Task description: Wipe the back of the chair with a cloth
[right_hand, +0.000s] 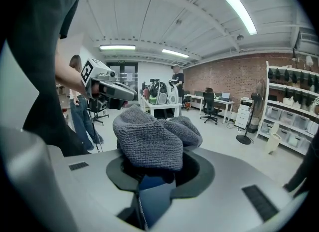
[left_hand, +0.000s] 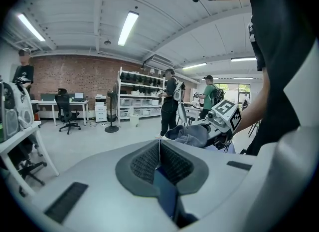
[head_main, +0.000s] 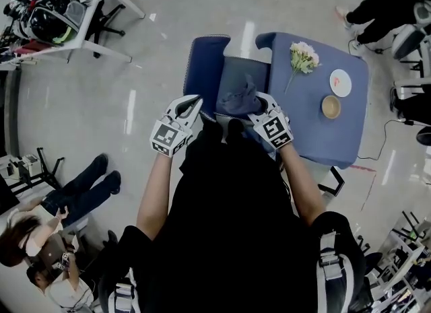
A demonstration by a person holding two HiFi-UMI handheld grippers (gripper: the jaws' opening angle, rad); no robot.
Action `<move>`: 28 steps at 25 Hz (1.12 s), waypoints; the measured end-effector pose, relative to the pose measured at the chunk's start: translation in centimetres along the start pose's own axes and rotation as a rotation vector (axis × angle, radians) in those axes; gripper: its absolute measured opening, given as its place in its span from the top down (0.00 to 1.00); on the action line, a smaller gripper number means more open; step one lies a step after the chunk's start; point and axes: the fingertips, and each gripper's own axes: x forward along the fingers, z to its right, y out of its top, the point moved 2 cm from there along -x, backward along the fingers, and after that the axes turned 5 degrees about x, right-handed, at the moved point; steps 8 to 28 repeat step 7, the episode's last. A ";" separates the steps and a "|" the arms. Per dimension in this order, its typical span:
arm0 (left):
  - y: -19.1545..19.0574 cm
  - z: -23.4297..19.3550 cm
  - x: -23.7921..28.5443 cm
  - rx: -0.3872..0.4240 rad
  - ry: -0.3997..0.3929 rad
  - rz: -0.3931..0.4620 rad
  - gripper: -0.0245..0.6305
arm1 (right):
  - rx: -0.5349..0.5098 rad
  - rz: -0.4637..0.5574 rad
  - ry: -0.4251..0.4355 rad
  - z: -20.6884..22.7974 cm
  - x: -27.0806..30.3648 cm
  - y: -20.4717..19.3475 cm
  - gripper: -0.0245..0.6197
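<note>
Head view: stands behind the blue chair, with left gripper and right gripper both at its top edge and a grey cloth bunched at the right one. Hides the rear face with own dark torso. Shows, just right of the chair, a blue table bearing flowers, plate and bowl.

Left gripper view: pinches the thin blue chair back, pads meeting above it.

Right gripper view: clamps the cloth, heaped over that same blue edge.

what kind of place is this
Probably an open lab or workshop-style office: a brick wall, shelving racks stocked with bins, and a desk with an office chair.
</note>
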 end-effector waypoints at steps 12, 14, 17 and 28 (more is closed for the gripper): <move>0.4 1.0 0.5 0.000 0.003 0.007 0.93 | 0.008 -0.006 -0.013 0.2 -1.1 -1.3 0.75; 0.4 1.0 0.5 0.000 0.003 0.007 0.93 | 0.008 -0.006 -0.013 0.2 -1.1 -1.3 0.75; 0.4 1.0 0.5 0.000 0.003 0.007 0.93 | 0.008 -0.006 -0.013 0.2 -1.1 -1.3 0.75; 0.4 1.0 0.5 0.000 0.003 0.007 0.93 | 0.008 -0.006 -0.013 0.2 -1.1 -1.3 0.75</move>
